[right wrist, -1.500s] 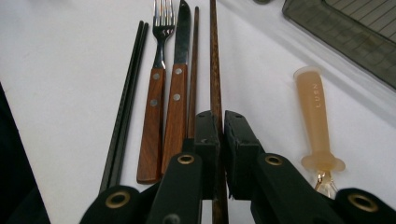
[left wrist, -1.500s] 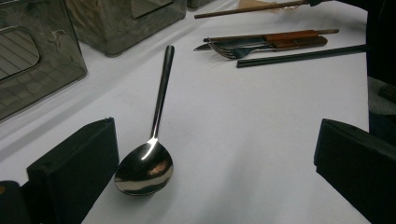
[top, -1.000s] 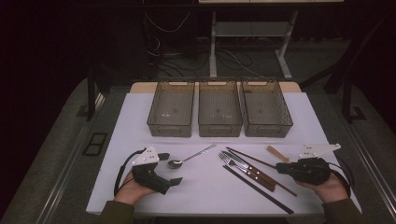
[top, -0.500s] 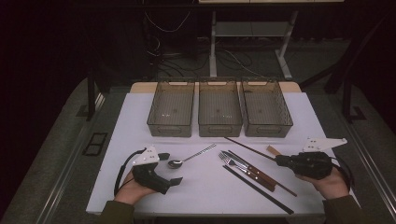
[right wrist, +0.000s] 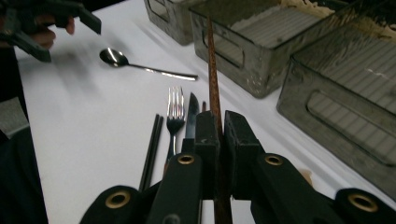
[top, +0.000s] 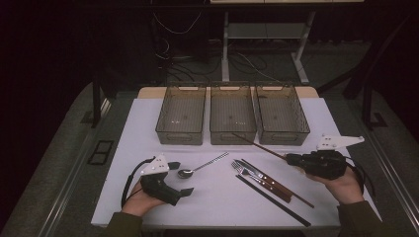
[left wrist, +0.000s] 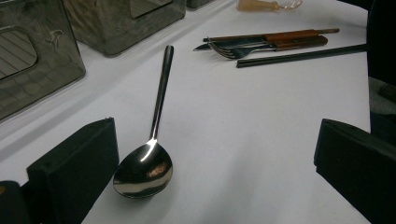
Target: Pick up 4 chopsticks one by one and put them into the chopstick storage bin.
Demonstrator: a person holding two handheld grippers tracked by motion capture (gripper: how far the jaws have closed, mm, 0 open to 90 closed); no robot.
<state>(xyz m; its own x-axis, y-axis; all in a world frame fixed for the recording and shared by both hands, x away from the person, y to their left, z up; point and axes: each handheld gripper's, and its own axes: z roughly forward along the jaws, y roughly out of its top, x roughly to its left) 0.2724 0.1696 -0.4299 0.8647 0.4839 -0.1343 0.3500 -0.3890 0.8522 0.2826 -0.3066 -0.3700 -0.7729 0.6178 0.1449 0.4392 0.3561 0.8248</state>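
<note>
table [top: 148, 128]: white, flat, matte rect. top, wood edge showing at far side; dark floor w/ cables behind.

3 bins, translucent smoky-grey plastic, rect., ribbed floors, cut-out handle slots in end walls, set side by side in a row at far half of table: left bin [top: 181, 121], middle bin [top: 232, 118], right bin [top: 281, 116]. walls just beside each other.

right gripper [right wrist: 219, 123]: black, hard plastic, brass-coloured rivets at the linkage, grey 3-cornered plate on top; in the person's right hand [top: 341, 185] at right edge of table. jaws clenched on brown chopstick [top: 259, 146], lifted off the table.

left gripper [top: 180, 178]: black, same build, in left hand [top: 138, 202] at near-left of table. jaws released, wide apart, nothing between the pads; spoon bowl lies just beside its left-hand jaw in left gripper view.

brown chopstick: thin, straight, rough reddish-brown wood, long; held near one end, free end slants out toward the near wall of middle bin, over the table.

black chopsticks [top: 272, 200]: pair, thin, matte, lying flat, diagonal, near-centre-right, just beside knife/fork.

knife [top: 269, 180]: steel blade, reddish wood handle, flat on table.

fork [top: 247, 172]: shiny steel tines, wood handle, alongside knife, touching or nearly so, cannot tell.

spoon [left wrist: 149, 149]: polished steel, round deep bowl, slim straight handle; flat on table, centre-left, handle pointing toward the bins.

small tan scrap [left wrist: 261, 4]: pale, soft-looking, beyond the cutlery; kind unclear.
</note>
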